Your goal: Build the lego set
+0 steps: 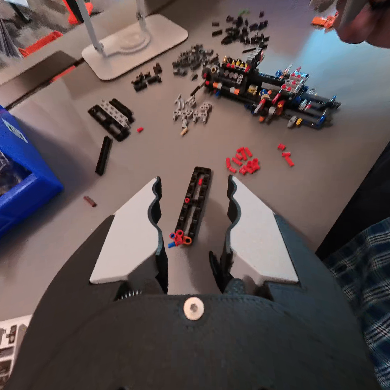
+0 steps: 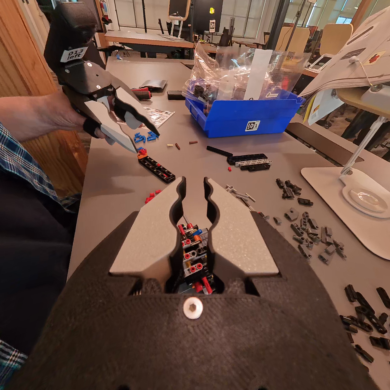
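I held my left hand-held gripper (image 1: 194,179) spread over the black frame (image 1: 195,202) to seize it, my right hand-held gripper (image 2: 194,179) nearly closed, empty.

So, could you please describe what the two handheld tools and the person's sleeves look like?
Both tools, left tool and right tool, have a black textured body, a silver hex screw and pale grey fingers with wavy black inner edges. The left body carries a white sticker. The sleeve is blue plaid.

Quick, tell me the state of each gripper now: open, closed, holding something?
Left gripper: open, empty, jaws on either side of the black frame on the table.
Right gripper: jaws slightly apart, holding nothing.
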The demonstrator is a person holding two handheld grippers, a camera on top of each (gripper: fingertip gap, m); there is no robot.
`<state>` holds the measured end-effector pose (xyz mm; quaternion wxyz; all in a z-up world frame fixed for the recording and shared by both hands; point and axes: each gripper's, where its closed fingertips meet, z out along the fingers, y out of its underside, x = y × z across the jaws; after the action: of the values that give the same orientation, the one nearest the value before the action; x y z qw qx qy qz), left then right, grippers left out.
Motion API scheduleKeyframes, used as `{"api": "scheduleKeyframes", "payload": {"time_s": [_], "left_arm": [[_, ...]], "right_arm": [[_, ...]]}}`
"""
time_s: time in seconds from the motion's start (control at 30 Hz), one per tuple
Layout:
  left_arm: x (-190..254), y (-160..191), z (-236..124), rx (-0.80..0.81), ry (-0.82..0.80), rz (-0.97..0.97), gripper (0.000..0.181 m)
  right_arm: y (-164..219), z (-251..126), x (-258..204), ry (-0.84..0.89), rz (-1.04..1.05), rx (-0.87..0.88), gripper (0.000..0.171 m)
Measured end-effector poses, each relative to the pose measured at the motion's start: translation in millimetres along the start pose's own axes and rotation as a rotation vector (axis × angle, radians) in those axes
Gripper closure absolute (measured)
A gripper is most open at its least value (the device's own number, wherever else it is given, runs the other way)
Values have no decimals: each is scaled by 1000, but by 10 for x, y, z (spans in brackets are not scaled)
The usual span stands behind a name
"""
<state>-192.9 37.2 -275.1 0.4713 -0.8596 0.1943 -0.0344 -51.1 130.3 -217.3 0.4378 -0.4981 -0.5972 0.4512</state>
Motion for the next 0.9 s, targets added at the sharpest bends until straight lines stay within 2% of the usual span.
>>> {"api": "scheduleKeyframes", "payload": {"time_s": [0.47, 0.73, 0.9], "left_arm": [[-14, 474, 131, -161, 29, -37, 126], [14, 552, 186, -181, 43, -42, 140], [-7, 561, 214, -185, 22, -34, 138]], "right_arm": [[17, 12, -30, 0, -16, -15, 158], [34, -1, -35, -6, -15, -19, 157], [40, -4, -38, -8, -15, -20, 158]]}}
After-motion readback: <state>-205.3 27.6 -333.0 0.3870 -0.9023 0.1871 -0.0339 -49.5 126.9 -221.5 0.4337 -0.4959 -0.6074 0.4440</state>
